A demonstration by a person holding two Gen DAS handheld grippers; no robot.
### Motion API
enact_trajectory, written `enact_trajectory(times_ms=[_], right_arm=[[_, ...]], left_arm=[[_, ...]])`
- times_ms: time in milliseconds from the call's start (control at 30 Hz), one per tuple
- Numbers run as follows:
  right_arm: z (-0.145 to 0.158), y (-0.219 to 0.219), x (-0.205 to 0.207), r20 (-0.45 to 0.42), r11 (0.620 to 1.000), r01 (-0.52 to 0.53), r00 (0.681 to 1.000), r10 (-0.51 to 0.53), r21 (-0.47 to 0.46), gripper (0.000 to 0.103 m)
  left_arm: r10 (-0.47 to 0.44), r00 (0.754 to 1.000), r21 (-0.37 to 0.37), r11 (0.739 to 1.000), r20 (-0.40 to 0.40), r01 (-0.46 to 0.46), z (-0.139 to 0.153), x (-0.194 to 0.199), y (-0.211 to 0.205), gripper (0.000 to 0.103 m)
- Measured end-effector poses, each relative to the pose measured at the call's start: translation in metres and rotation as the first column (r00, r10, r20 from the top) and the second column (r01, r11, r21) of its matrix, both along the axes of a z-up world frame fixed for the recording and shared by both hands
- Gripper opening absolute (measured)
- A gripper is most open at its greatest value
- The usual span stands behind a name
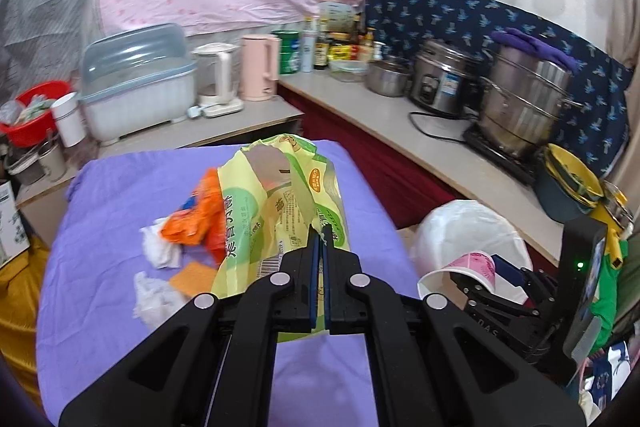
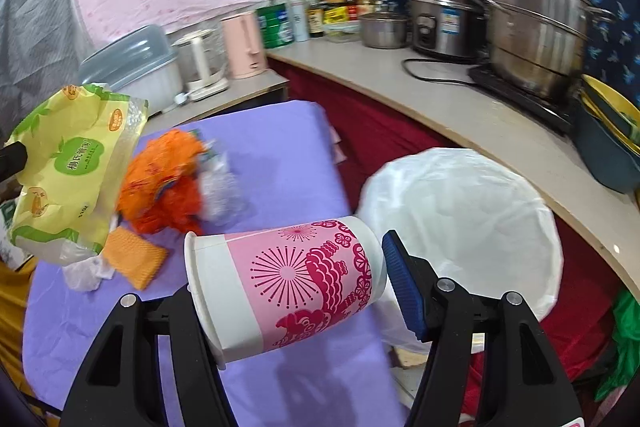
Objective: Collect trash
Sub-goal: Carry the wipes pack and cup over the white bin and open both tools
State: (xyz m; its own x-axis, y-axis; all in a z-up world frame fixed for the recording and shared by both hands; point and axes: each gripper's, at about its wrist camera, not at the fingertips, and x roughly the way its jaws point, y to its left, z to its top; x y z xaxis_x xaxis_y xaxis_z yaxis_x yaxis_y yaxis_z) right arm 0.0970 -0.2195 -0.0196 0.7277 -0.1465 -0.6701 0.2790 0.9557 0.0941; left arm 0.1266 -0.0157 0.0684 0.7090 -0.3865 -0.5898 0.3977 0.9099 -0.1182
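Over the middle of the purple-covered table [image 1: 100, 307], the left gripper [image 1: 320, 239] has its blue-padded jaws pressed together on a fold of the yellow-green wrapper [image 1: 276, 211], a large crinkled plastic package with green apple prints; the right wrist view shows that wrapper [image 2: 68, 167] lifted off the cloth near the table's left edge. Beneath and beside it lies the rest of the trash: a crumpled orange bag [image 1: 200, 215] touching the wrapper's left side, white tissue wads [image 1: 160, 247] just left of the orange bag and nearer the front edge, and a small orange wafer-like square [image 2: 134, 257] lying flat between the tissue and the wrapper. A clear crumpled plastic piece [image 2: 220, 187], blurred, sits just right of the orange bag toward the table's right edge. The right gripper [image 2: 288, 287] holds a pink-and-white paper cup [image 2: 296, 283] sideways between widely spread jaws, the cup's open rim toward the left finger and its base close against the ribbed blue pad of the right finger [image 2: 404, 291]; whether the left pad actually presses the rim is hidden by the cup itself. The cup hangs over the table's right front corner, just beside the white-lined trash bin [image 2: 480, 207] that stands on the floor off the table's right edge. Beyond the table's far edge, a countertop [image 1: 400, 123] carries a pink kettle [image 1: 258, 67] and steel pots [image 1: 524, 99].
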Motion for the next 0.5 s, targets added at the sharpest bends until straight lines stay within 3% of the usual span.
enact_trajectory(times_ms=[200,367,500], right_arm=[[-0.003,-0.069,-0.016,-0.01,0.989,0.148,0.989,-0.148,-0.008,0.061],[-0.016,-0.12,-0.023,-0.037,0.969,0.246,0.968,-0.247,-0.025,0.061],[-0.03,-0.145,-0.023,-0.073,0.957,0.289,0.954,-0.29,-0.024,0.061]], left_arm=[[-0.164,0.986,-0.02,0.986,-0.019,0.163,0.0,0.0,-0.076,0.001],[-0.297,0.953,-0.045,0.955,-0.055,0.295,-0.012,0.004,-0.143,0.001],[-0.351,0.931,-0.047,0.936,-0.096,0.348,-0.03,0.007,-0.18,0.001]])
